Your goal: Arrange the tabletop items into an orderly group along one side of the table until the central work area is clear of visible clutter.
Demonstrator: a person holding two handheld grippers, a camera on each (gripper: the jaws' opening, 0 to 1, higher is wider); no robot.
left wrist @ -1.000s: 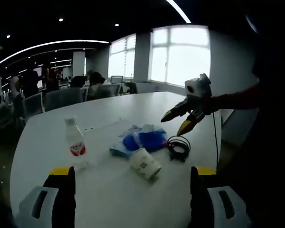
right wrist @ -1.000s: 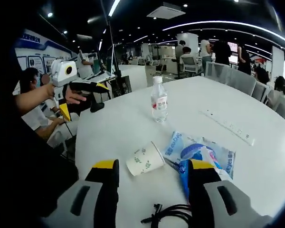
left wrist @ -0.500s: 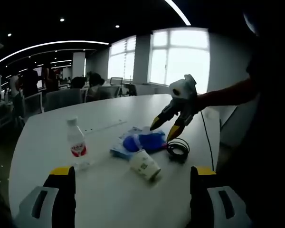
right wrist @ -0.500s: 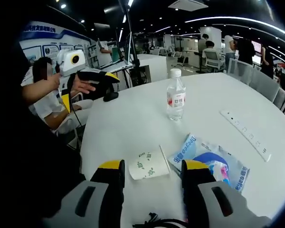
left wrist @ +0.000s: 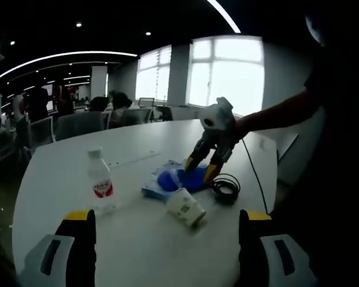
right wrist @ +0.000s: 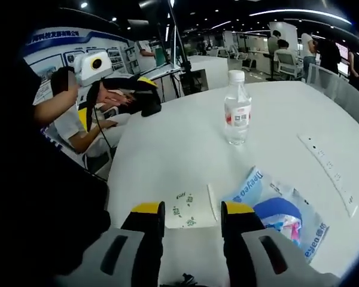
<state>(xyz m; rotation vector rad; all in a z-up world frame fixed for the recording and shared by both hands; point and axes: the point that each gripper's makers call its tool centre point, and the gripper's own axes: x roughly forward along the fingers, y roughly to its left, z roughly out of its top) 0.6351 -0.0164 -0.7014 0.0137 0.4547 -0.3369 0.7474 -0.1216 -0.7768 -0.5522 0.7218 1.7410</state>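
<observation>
While I am working over the round white table [left wrist: 60,161], the clutter is sitting together near its middle rather than along one side. I am looking at a blue plastic bag [right wrist: 287,209], a clear water bottle [right wrist: 237,113] standing upright and apart from the rest, a paper cup [right wrist: 190,207] lying on its side, and a coil of black cable [left wrist: 225,186] just beside the bag.

I am reaching my right tongs [left wrist: 201,167] down over the bag and cup; the jaws are spread, with nothing between them, and in the right gripper view the tipped cup is lying between the yellow tips. My left tongs [right wrist: 145,95] are hanging back off the table edge near a seated person, and from there I cannot tell whether they are spread or pressed together; in the left gripper view their own jaws are standing wide with nothing in them.

I am judging the cup the main risk: it is light and round, so a push from one jaw could roll it away, and a hard squeeze could crush it. I am also guessing the slack bag could drag the cable along.

My right arm is stretching out long, wrist tipped downward.
</observation>
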